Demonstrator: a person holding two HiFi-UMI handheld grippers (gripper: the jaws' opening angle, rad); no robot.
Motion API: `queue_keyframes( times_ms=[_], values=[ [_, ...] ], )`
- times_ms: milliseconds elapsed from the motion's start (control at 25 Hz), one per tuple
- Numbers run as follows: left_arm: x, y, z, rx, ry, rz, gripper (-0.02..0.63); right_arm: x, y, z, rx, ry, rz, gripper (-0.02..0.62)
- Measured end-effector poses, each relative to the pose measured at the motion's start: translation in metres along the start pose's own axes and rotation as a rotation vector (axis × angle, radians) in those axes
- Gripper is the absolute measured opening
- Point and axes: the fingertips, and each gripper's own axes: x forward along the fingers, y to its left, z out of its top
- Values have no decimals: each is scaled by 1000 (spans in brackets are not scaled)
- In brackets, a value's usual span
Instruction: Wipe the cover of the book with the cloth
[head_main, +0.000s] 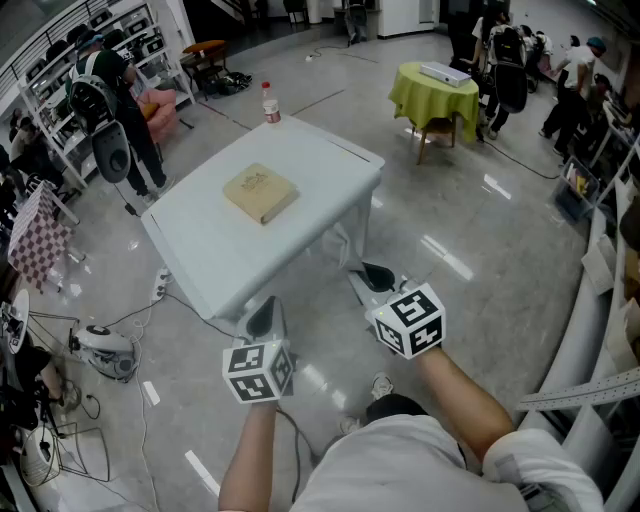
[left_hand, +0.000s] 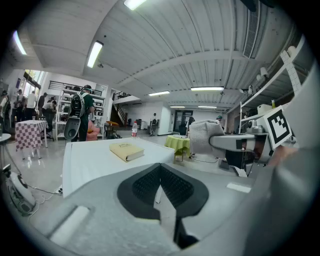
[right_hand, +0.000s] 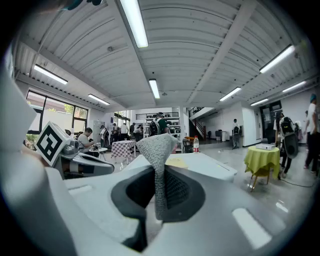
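A tan book (head_main: 261, 192) lies closed in the middle of a white table (head_main: 190, 250), well ahead of both grippers. It also shows as the book (left_hand: 127, 151) in the left gripper view, and a strip of the book (right_hand: 176, 162) shows behind the cloth in the right gripper view. My left gripper (head_main: 262, 316) hangs short of the table's near corner, its jaws (left_hand: 160, 167) shut with nothing between them. To its right, my right gripper (head_main: 372, 278) is shut on a grey cloth (right_hand: 158, 150), which stands up from the jaws. The cloth (left_hand: 205, 137) also shows from the left gripper view.
A red-capped bottle (head_main: 270, 103) stands at the table's far corner. A small table with a green cover (head_main: 435, 90) is at the back right, a checkered one (head_main: 35, 240) at the left. Several people stand around. Cables and a device (head_main: 100, 350) lie on the floor at the left.
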Motion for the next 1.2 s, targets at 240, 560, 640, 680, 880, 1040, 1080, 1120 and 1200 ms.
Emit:
queue_keyframes(
  times_ms=[240,560,640,680,880,1040,1080,1120,1200],
  values=[
    [22,-5,7,5,-2,-6,6,11,-16,-1,16,-3,16,17],
    [82,-2,24,0,3,37,6,50,-64,-3,17,8,76,17],
    [103,-3,26,-1,10,48,6,63,-81,-5,22,14,91,17],
    [113,-2,27,-2,16,55,6,71,-89,-8,27,18,101,17],
    [165,7,32,-11,40,99,6,112,-128,-14,49,31,156,17],
    [202,5,41,-22,52,131,6,133,-161,-16,54,49,196,17],
    [209,4,43,-28,54,145,6,138,-169,-16,55,53,210,17],
    [216,3,45,-35,56,159,6,143,-176,-15,56,55,225,17],
    [227,5,50,-44,57,185,6,153,-187,-11,52,54,251,17]
  ],
)
